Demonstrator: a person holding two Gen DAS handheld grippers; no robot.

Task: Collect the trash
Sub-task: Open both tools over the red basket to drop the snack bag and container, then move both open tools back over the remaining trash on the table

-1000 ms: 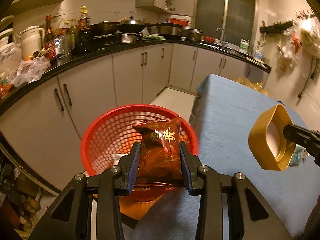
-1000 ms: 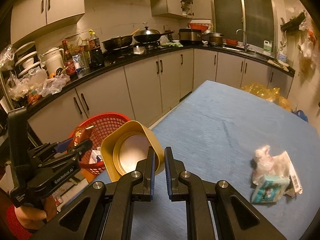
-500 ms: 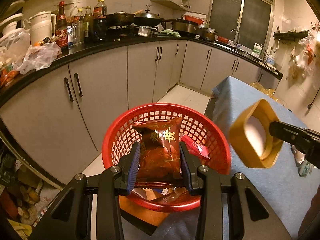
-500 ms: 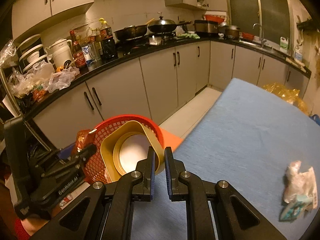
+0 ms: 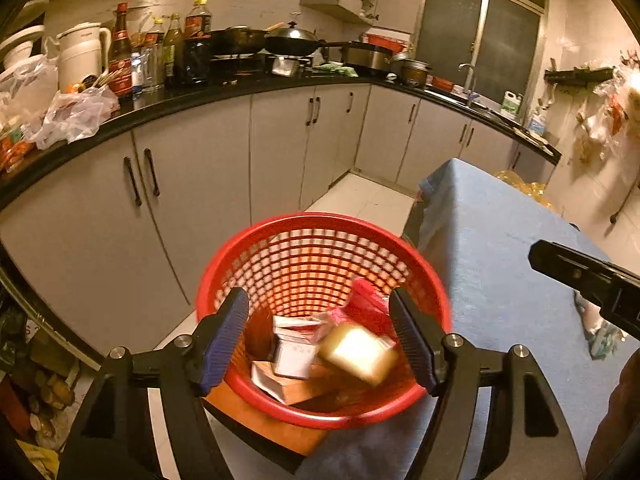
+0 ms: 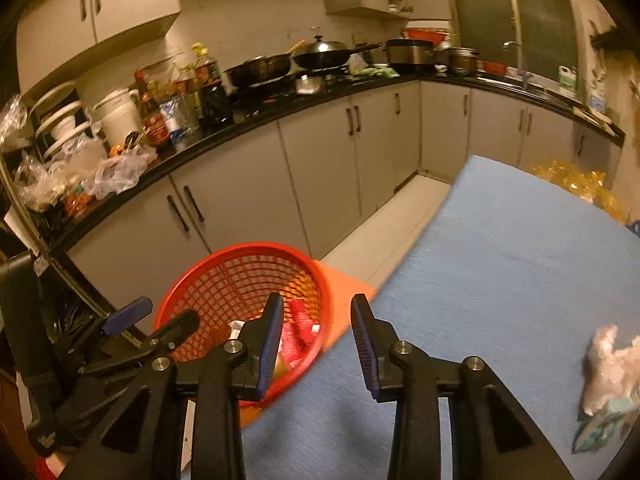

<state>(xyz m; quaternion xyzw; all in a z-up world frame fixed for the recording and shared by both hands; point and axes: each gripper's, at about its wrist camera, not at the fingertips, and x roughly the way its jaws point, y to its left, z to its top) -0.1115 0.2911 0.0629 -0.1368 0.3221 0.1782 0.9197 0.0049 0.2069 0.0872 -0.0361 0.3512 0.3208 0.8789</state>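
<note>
Trash, cartons and a blurred yellow square tub [image 5: 357,354], lies in the round red plastic mesh basket [image 5: 320,240]; left tongs [image 5: 320,336] and right tongs [image 6: 316,344] are opening above it, empty.

No text can be read anywhere (bottle labels [image 5: 120,74] too blurred); nothing legible.

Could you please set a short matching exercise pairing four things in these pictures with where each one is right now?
Things:
1. yellow bowl
2. kettle
3. crumpled wrappers
4. left gripper

Places:
A. on the blue tablecloth
B. on the black counter
C. inside the red basket
D. over the basket, nothing between its jaws

Pairs: 1-C, 2-B, 3-A, 4-D
</note>
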